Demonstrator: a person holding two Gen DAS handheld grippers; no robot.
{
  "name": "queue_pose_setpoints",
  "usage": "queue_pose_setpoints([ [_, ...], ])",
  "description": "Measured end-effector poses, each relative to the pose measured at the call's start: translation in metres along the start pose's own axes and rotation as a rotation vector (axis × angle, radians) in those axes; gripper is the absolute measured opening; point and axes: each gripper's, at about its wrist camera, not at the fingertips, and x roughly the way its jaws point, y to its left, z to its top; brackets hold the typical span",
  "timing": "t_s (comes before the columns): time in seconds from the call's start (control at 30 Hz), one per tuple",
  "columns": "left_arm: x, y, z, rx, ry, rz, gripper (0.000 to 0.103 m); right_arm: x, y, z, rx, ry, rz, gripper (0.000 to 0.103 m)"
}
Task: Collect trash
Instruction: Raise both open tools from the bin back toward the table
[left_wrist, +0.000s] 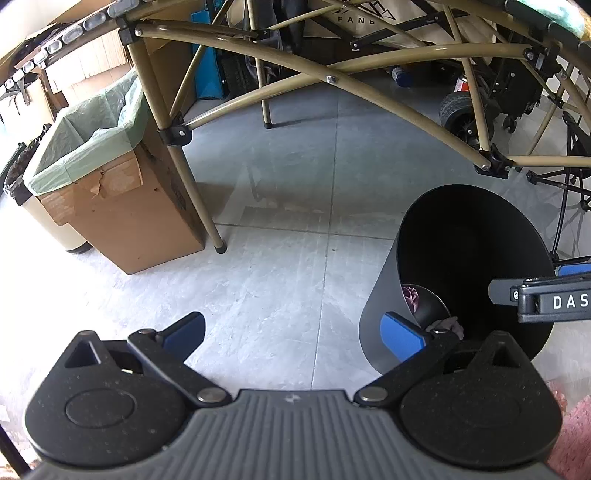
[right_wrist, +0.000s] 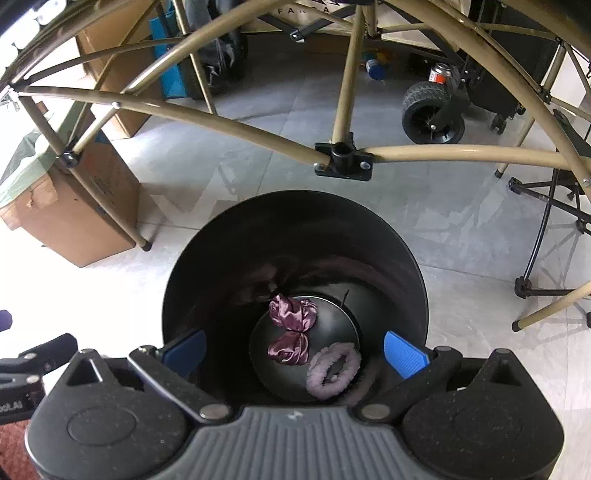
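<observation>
Above a tiled floor (right_wrist: 480, 258), the right tongs (right_wrist: 295, 350) hang over the mouth of a tall, round black waste bin (right_wrist: 192, 273), with a crumpled mauve satin scrunchie (right_wrist: 291, 328) and a fluffy lilac ring-shaped hair tie (right_wrist: 332, 369) lying side by side on the bin's dark bottom.

The likeliest trouble from here is a knock: the bin stands free on the floor close to the tan metal legs of a folding bench frame (right_wrist: 347, 85), and a blue pad catching its rim on the way out could tip it and spill what is collected. A second risk, judged from the left wrist view, is the two tools clashing, since the right tool juts in just beside the left one over the same bin (they look near, not touching).

The right tongs stand fully apart, clamped on nothing, their pads touching neither item. The left tongs (left_wrist: 295, 332) are also spread wide and empty, poised over bare floor beside the bin.
</observation>
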Motion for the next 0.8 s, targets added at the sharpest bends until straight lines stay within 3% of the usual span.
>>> queue_pose_setpoints([
  [0.17,-0.008,-0.007,0.004,0.0,-0.013,-0.017,0.103,-0.013,0.0,-0.005,-0.006,-0.017,0.008,0.103],
  [0.47,-0.04,-0.036,0.012,0.038,-0.104,-0.077,0.103,-0.066,-0.035,-0.017,0.051,-0.131,-0.01,0.103],
  [0.8,-0.092,-0.057,0.022,0.054,-0.254,-0.137,0.103,-0.154,-0.082,-0.041,0.115,-0.405,0.039,0.103],
])
